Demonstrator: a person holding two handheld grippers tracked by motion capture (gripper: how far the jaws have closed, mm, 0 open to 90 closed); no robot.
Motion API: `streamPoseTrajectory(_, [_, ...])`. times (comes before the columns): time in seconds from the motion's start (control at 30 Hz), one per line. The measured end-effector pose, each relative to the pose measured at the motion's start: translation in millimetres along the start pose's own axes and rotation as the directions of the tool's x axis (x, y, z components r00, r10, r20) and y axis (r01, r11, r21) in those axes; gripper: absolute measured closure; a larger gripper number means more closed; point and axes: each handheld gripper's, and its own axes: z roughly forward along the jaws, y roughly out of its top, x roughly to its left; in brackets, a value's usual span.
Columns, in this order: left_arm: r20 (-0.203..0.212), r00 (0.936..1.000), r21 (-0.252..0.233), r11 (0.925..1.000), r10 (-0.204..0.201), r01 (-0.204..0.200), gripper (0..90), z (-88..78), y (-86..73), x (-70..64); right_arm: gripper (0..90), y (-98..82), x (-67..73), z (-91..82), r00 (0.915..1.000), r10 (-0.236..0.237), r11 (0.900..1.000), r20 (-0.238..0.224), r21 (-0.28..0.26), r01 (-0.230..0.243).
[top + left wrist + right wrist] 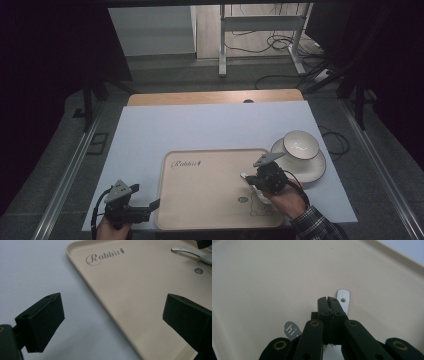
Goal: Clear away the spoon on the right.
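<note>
— Right gripper (328, 300)?
— Jaws pressed together on a white spoon (343, 299) over the beige tray (210, 210); its bowl is hidden beneath.
— Left gripper (112, 320)?
— Jaws wide apart, straddling the tray's edge, holding nothing.

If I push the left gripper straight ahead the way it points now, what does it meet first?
Probably the tray's raised near edge: the open left gripper straddles that rim, one jaw over the white table cover, the other over the tray floor. Height above the rim is unclear.

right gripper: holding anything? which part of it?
Right gripper is shut on the white spoon, fingers clamped across its handle, just short of the holed end, over the tray. Left gripper is open, holding nothing.
</note>
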Motion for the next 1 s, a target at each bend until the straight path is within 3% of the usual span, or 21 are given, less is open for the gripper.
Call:
streamPoseTrajectory(0.4, [0.004, 1.0000, -0.002, 1.0000, -0.004, 0.004, 3.3, -0.3, -0.1, 0.6, 89.8, -8.2, 2.1, 17.0, 0.9994, -0.029, 0.998, 0.018, 0.062, 0.027])
streamPoseTrajectory(1.0, [0.006, 1.0000, -0.002, 1.0000, -0.005, 0.005, 3.3, -0.3, -0.1, 0.7, 89.8, -17.8, -19.2, 7.4, 0.9971, 0.035, 0.998, 0.067, 0.046, -0.038])
